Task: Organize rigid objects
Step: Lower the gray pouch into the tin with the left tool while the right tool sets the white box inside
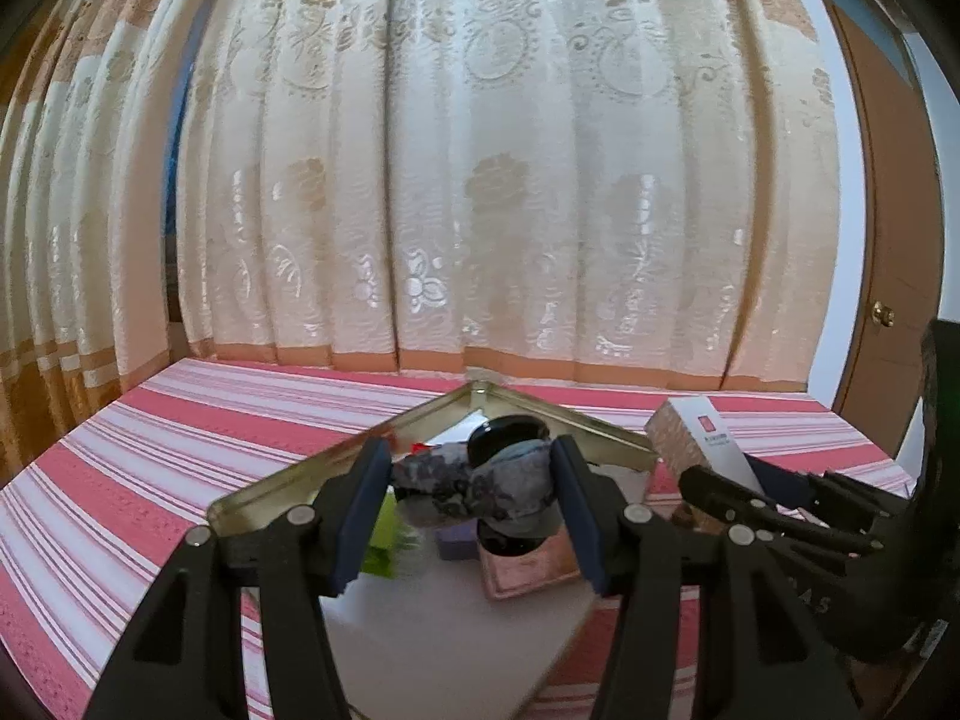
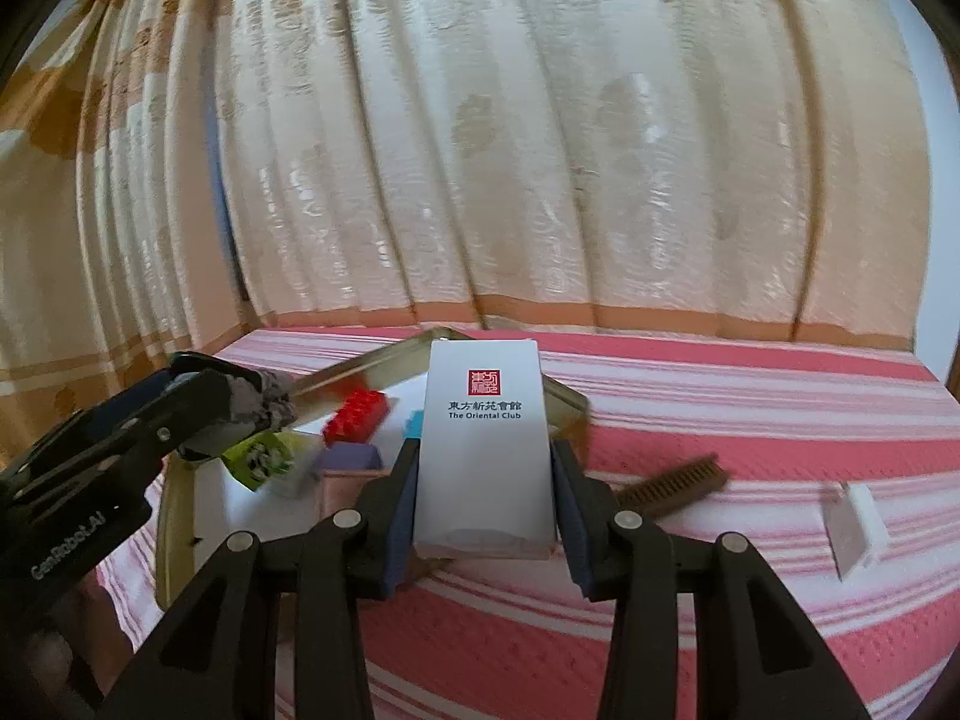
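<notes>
I am gripping a grey mottled stone-like lump [image 1: 474, 483] in my left claw [image 1: 471, 510], the blue pads [image 1: 360, 516] pressing on both its ends, and holding it above the shallow gold-rimmed tin tray [image 1: 288, 483]. The tray is lying on a surface covered in a pink and white striped cloth [image 1: 180, 438], with a patterned cream curtain [image 1: 480, 150] hanging behind it. Under the lump, inside the tray, a dark round jar [image 1: 510, 432] is standing, with a pale purple block [image 1: 456, 546] and a green packet [image 1: 384, 546] beside it.

In my right claw [image 2: 483, 501] I am clamping a white carton printed "The Oriental Club" [image 2: 483, 444], upright, just at the tray's near right corner. From this side I am also seeing a red toy brick [image 2: 357, 414] lying in the tray. On the cloth to the right of the carton a brown comb [image 2: 672, 483] is lying, and further right a small white plastic piece [image 2: 855, 525], well apart from the tray.
</notes>
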A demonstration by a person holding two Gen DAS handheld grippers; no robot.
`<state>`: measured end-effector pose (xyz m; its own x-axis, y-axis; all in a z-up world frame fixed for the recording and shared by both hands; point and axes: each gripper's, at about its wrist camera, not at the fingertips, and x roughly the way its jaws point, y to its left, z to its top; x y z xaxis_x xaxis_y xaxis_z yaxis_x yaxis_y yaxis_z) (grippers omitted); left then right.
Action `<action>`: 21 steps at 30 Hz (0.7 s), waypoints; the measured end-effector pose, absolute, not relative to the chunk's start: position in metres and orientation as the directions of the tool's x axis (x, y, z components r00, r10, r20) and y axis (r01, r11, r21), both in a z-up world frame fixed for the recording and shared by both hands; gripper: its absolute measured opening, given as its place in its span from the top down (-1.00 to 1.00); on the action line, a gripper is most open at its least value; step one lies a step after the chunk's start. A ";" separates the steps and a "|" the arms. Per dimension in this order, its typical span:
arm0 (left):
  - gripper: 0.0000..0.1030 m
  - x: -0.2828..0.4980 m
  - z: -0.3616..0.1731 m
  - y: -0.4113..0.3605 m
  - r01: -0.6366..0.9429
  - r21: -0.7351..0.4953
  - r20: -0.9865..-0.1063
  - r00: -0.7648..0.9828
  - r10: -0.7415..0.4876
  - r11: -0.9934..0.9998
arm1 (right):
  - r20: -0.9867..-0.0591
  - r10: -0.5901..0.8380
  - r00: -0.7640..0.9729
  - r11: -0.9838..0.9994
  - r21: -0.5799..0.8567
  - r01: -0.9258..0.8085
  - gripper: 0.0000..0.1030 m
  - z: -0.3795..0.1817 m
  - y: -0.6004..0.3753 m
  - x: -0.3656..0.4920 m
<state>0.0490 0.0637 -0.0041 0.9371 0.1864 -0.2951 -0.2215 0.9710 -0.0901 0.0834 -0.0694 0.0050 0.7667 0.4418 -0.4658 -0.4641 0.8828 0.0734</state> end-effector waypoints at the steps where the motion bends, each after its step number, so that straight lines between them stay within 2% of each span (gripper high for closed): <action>1: -0.07 0.051 -0.004 0.067 -0.231 -0.087 -0.301 0.934 0.195 0.969 | -0.470 0.450 0.759 0.877 0.074 -0.474 0.14 0.006 -0.064 0.085; 12: -0.07 0.084 -0.018 0.100 -0.278 -0.067 -0.434 0.873 0.223 0.958 | -0.579 0.493 0.649 0.832 0.096 -0.546 0.14 -0.008 -0.008 0.117; 21: -0.06 0.086 -0.026 0.107 -0.302 -0.052 -0.456 0.855 0.246 0.952 | -0.621 0.513 0.593 0.800 0.095 -0.592 0.13 -0.022 0.015 0.123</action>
<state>0.0860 0.1074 -0.0256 0.8551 0.2461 -0.4563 -0.3019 0.9519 -0.0525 0.1235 0.0147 -0.0219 0.5929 0.5129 -0.6208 -0.5924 0.8000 0.0951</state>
